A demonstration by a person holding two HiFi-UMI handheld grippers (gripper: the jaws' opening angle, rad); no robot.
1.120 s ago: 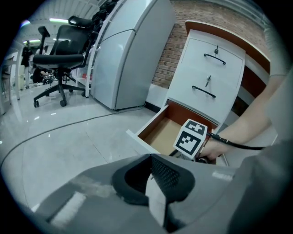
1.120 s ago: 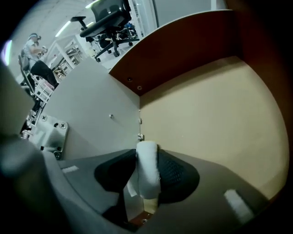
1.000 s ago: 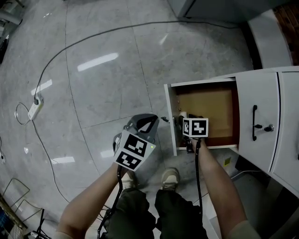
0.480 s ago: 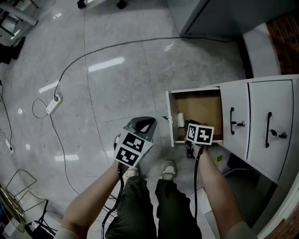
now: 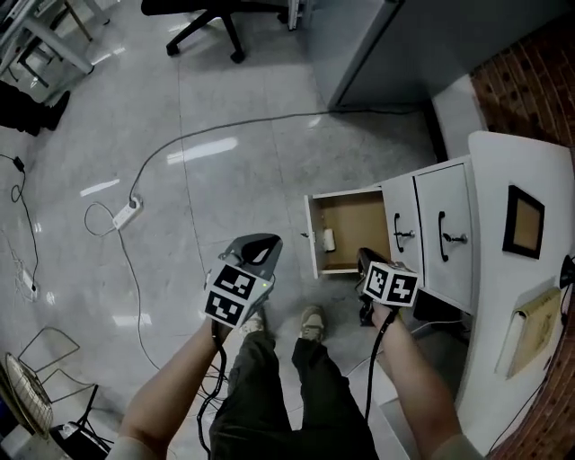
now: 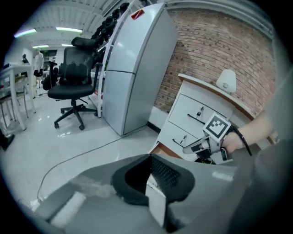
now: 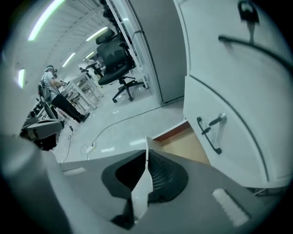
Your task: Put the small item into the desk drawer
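The desk drawer [image 5: 345,233] stands pulled out of the white desk [image 5: 490,243], its wooden bottom showing. A small white item [image 5: 329,239] lies inside it near the front panel. My right gripper [image 5: 367,262] hangs just outside the drawer's near side. Its jaws are closing, nearly together, with nothing between them [image 7: 146,153]. The open drawer [image 7: 184,142] lies ahead of it. My left gripper [image 5: 255,244] hovers over the floor left of the drawer, jaws together and empty [image 6: 150,158]. The left gripper view also shows the right gripper [image 6: 207,145] in front of the desk.
A tall grey cabinet [image 5: 377,45] stands beyond the desk, and an office chair [image 5: 216,18] further left. A power strip [image 5: 126,214] and its cable [image 5: 234,126] lie on the tiled floor. The person's shoes [image 5: 311,323] are below the drawer. A picture frame [image 5: 524,220] rests on the desk top.
The right gripper has drawn back out of the drawer toward the person and left the small white item inside. The head view has pulled back and up. The left gripper has hardly moved.
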